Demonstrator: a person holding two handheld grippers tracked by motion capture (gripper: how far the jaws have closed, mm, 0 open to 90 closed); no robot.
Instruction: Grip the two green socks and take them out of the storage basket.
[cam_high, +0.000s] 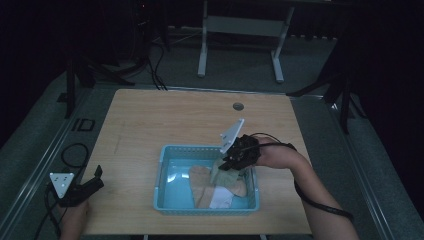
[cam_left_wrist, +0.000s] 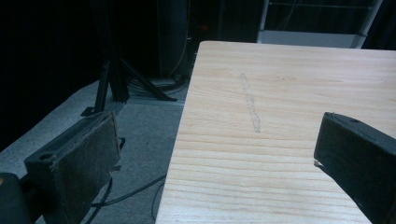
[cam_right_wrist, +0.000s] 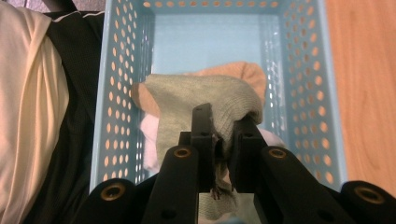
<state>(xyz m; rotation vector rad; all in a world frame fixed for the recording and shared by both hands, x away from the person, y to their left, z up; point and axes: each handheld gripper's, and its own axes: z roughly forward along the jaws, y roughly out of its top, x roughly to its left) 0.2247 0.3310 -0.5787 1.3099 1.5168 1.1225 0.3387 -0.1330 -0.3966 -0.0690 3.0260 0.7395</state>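
At the near left corner of the wooden table (cam_high: 150, 120), the left gripper (cam_high: 92, 182) was held idle just above the bare board, its jaws spread wide with nothing between them (in the left gripper view, only wood grain and the table's edge lay between the two pads). It appeared to have been parked there to leave the other hand room to work.

Farther in, toward the right, a perforated blue basket (cam_high: 162, 172) was set on the table with several pieces of cloth lying in it: a tan sock (cam_high: 200, 182) and a white piece (cam_high: 220, 200) among them. The right gripper (cam_right_wrist: 223, 133) was reached down over the basket's right end, and its jaws were drawn together on a fold of a grey-green sock (cam_right_wrist: 205, 100). The fabric was seen bunched between the pads, and the sock was raised off the pile while staying within the basket's walls, presumably so that it could be lifted out.

The grey-green sock's long axis was judged to run roughly along the line of the jaws, away from the gripper toward the basket's far end, where its rounded end lay; whether that end was toe or cuff could not be told. Beyond the table, a desk frame (cam_high: 240, 30) was visible in the dark.
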